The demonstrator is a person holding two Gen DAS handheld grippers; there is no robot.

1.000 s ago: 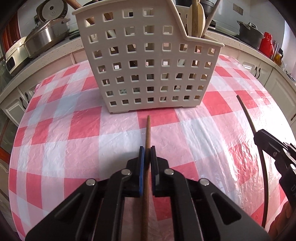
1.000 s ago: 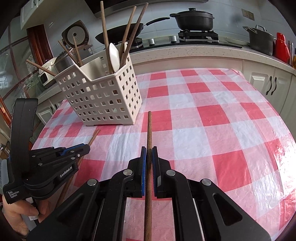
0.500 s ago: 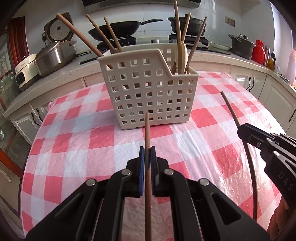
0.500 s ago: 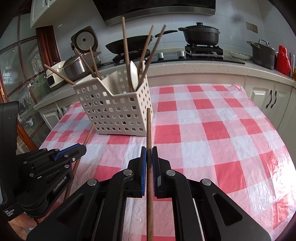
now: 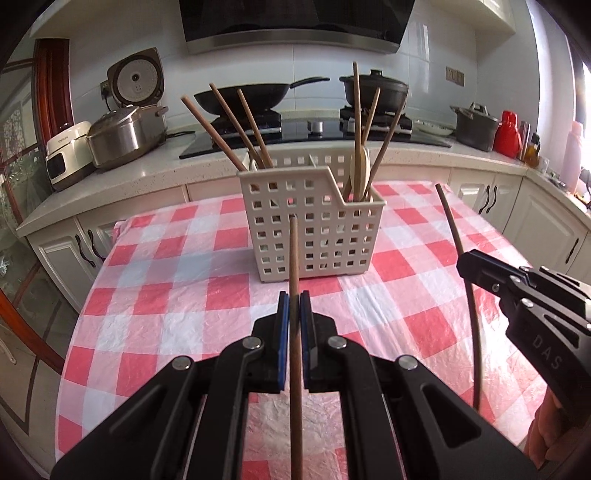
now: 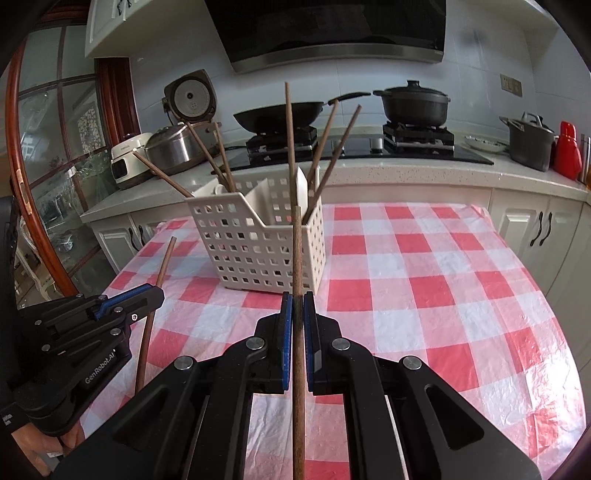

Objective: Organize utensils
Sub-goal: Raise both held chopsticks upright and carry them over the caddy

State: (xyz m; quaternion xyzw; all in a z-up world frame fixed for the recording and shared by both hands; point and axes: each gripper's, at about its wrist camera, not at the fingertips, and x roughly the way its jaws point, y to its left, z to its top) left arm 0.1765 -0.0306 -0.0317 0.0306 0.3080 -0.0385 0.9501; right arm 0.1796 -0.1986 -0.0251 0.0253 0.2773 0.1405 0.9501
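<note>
Nearest the left wrist camera, the left gripper (image 5: 294,304) is clamped on a brown wooden chopstick (image 5: 293,258), its blue pads (image 5: 283,314) pressing the stick from both sides; the chopstick runs straight forward between the fingers and its tip sits in front of the basket's perforated wall. The right gripper (image 6: 297,306) is likewise closed on a second chopstick (image 6: 297,251), darker in tone, which also points toward the basket. Each gripper shows in the other's view: the right gripper at the right edge of the left view, its stick a thin curved line; the left gripper at the lower left of the right view, with a person's hand (image 6: 33,454) partly seen beneath it.

Both sticks are held above a table covered with a red-and-white checked cloth (image 5: 166,295); the cloth is glossy and creased. Beyond the fingertips stands a cream plastic utensil basket (image 5: 314,236) on the cloth, split into compartments; three chopsticks (image 5: 236,125) lean left out of the left compartment, and three more, with a pale spoon (image 5: 360,173), rise from the right one.

Behind the table runs a light countertop (image 5: 147,170) over white cabinets; on it a silver rice cooker (image 5: 125,129), a black wok (image 5: 255,98) and a lidded black pot (image 5: 373,88) on the hob, a grey stockpot (image 5: 474,125) and a red flask (image 5: 508,133) to the right; a range hood (image 5: 295,22) hangs above.
</note>
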